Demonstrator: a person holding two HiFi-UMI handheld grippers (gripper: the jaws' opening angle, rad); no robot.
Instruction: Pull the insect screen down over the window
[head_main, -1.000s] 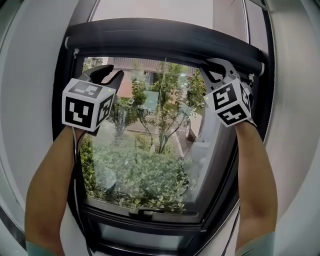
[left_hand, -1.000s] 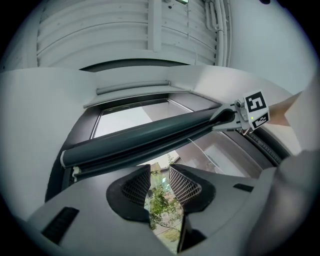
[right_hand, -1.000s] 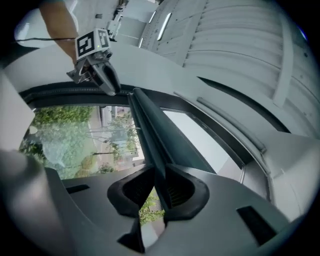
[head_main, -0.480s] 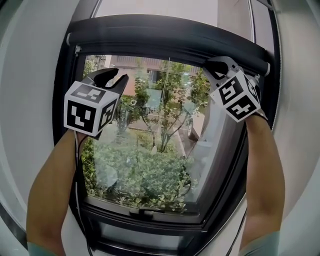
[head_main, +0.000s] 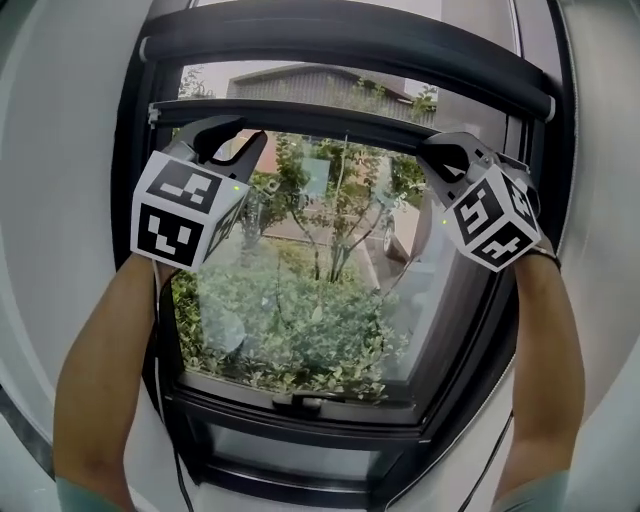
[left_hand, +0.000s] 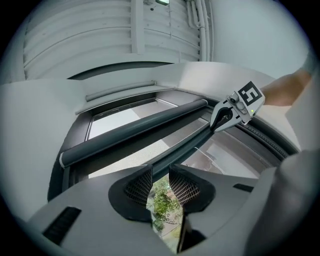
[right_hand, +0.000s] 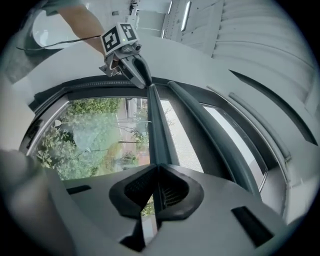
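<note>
The insect screen's dark pull bar hangs a short way below its roller cassette, with a strip of mesh stretched between them. My right gripper is shut on the bar's right end; in the right gripper view the bar runs straight out from between the closed jaws. At the bar's left end, my left gripper stands open, with the bar lying across the gap at its tips. Most of the pane below stays uncovered.
The dark window frame sits in a white curved reveal. A latch sits on the bottom rail. A thin cord hangs down the left side. Shrubs and a building show outside the glass.
The pull bar has come away from the cassette and moved down, exposing a strip of mesh. Both grippers have dropped slightly with it.
</note>
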